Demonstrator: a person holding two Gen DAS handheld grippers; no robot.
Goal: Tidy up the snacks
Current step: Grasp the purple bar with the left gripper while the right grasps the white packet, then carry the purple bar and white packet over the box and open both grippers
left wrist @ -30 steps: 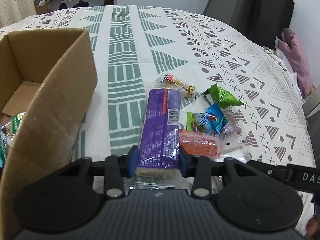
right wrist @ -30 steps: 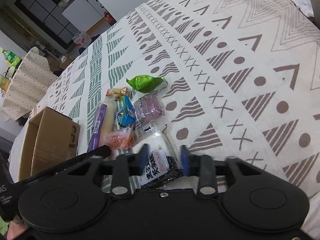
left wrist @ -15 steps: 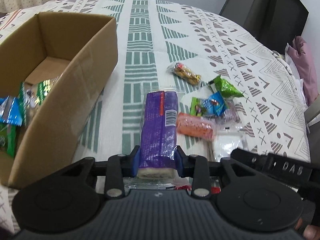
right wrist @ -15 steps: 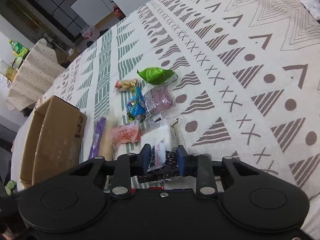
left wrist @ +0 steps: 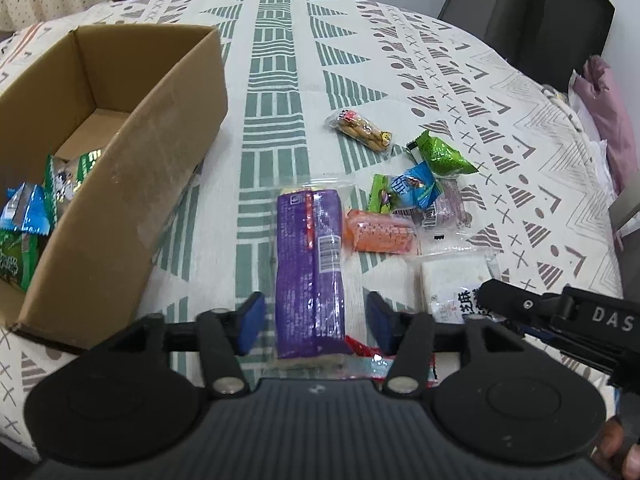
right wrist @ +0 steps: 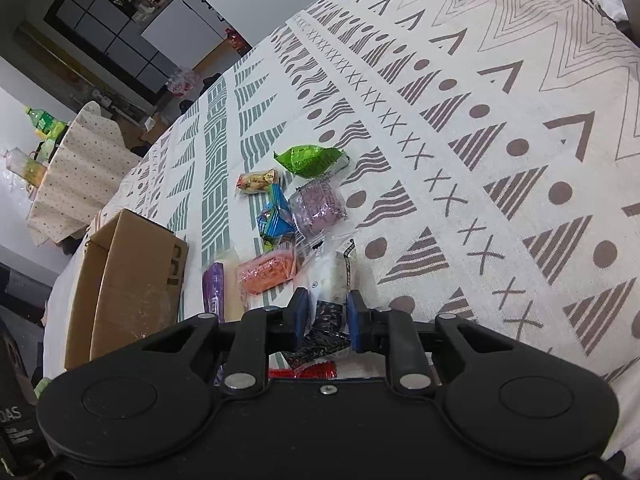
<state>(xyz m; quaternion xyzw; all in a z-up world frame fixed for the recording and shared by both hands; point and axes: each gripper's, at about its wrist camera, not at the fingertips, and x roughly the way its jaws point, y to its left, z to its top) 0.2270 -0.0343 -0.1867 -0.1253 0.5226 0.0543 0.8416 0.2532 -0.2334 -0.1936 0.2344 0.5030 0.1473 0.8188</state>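
Left hand-held gripper (left wrist: 313,322) just opening, released astride purple packet (left wrist: 310,268), cardboard box (left wrist: 120,128) far left on tabletop (left wrist: 276,80), right hand-held gripper (right wrist: 324,318) just closing, clenched on black-and-white packet (right wrist: 330,312).

One cardboard box (left wrist: 120,168) sat on the patterned surface (left wrist: 280,80). At least three packets showed inside it: one blue (left wrist: 24,210) and two green ones (left wrist: 66,174), though part of the interior was hidden. Eight loose snacks lay out on the surface: one purple pack (left wrist: 310,276), one orange (left wrist: 378,234), one small green-and-purple (left wrist: 380,194), one blue (left wrist: 414,186), one mauve (left wrist: 450,208), one bright green (left wrist: 440,152), one clear biscuit packet (left wrist: 362,130), and one white-and-black packet (left wrist: 456,284). A red wrapper edge (left wrist: 368,354) showed too little to count.
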